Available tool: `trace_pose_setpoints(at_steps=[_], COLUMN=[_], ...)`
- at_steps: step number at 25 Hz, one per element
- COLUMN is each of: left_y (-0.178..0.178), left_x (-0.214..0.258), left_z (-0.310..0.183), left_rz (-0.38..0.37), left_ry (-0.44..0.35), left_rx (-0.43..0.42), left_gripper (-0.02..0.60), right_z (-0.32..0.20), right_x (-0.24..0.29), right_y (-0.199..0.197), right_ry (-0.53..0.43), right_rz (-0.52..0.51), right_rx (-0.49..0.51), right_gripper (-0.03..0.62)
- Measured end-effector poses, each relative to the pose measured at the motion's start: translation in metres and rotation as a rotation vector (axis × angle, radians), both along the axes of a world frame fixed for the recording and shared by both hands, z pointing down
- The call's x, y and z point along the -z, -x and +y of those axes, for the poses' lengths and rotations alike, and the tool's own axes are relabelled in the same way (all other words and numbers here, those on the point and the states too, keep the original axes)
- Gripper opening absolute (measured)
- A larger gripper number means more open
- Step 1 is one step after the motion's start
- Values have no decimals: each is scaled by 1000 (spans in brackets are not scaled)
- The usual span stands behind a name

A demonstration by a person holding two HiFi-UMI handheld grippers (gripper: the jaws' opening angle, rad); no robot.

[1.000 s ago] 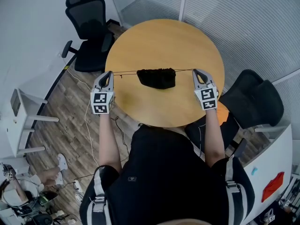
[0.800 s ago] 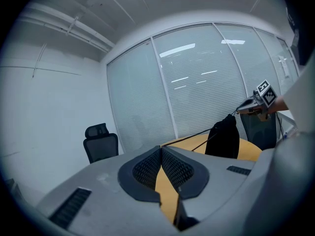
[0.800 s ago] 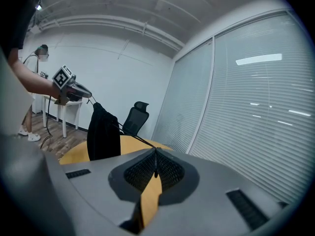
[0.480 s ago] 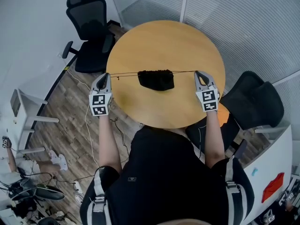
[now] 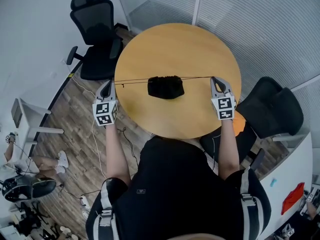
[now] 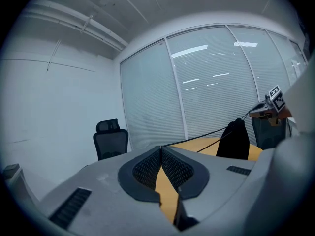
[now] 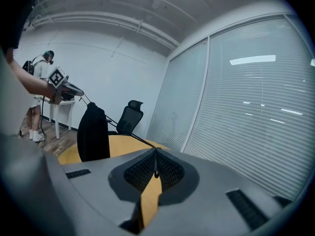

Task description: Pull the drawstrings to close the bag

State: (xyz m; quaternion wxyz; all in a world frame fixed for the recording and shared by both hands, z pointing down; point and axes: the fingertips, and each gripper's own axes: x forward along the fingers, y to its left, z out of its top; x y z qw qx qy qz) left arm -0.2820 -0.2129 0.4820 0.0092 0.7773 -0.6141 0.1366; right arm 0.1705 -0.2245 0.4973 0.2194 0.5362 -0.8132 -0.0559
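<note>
A small black drawstring bag (image 5: 165,86) hangs bunched over the round wooden table (image 5: 200,114), strung on a taut dark drawstring (image 5: 135,80) that runs level between both grippers. My left gripper (image 5: 108,85) is shut on the string's left end, just off the table's left edge. My right gripper (image 5: 216,80) is shut on the right end near the table's right edge. In the left gripper view the bag (image 6: 235,139) hangs ahead with the string (image 6: 197,137) leading from the closed jaws (image 6: 161,147). In the right gripper view the bag (image 7: 92,133) hangs at the left, its string (image 7: 130,133) pinched at the jaws (image 7: 156,150).
A black office chair (image 5: 94,29) stands at the table's far left and another (image 5: 272,109) at its right. Glass walls with blinds (image 5: 260,19) close the far side. A white side table (image 5: 25,129) stands on the wood floor at left, with cables nearby.
Both grippers have moved farther apart, the left one going out past the table's edge. The string has drawn tighter and the bag's mouth has gathered narrower.
</note>
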Motion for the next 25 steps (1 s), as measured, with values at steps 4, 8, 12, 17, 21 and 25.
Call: trace_pose_setpoints(at_steps=[4, 8, 12, 17, 21, 25], left_y=[15, 31, 34, 42, 50, 56], left_x=[-2, -4, -5, -7, -10, -12], left_z=[-8, -18, -23, -31, -38, -43], left_rz=[53, 108, 106, 109, 108, 109], left_ry=[9, 17, 22, 26, 35, 39], left_rx=[25, 53, 53, 52, 50, 45], left_gripper=[18, 18, 17, 17, 17, 17], right_z=[-3, -4, -3, -3, -7, -10], right_x=[4, 4, 4, 2, 1, 0], right_y=[-1, -1, -9, -8, -2, 3], right_ry=[-3, -4, -2, 1, 11, 9], right_rz=[2, 4, 2, 11, 10, 2], right_rx=[-23, -52, -77, -94, -103, -116], right_gripper=[58, 58, 58, 58, 58, 58])
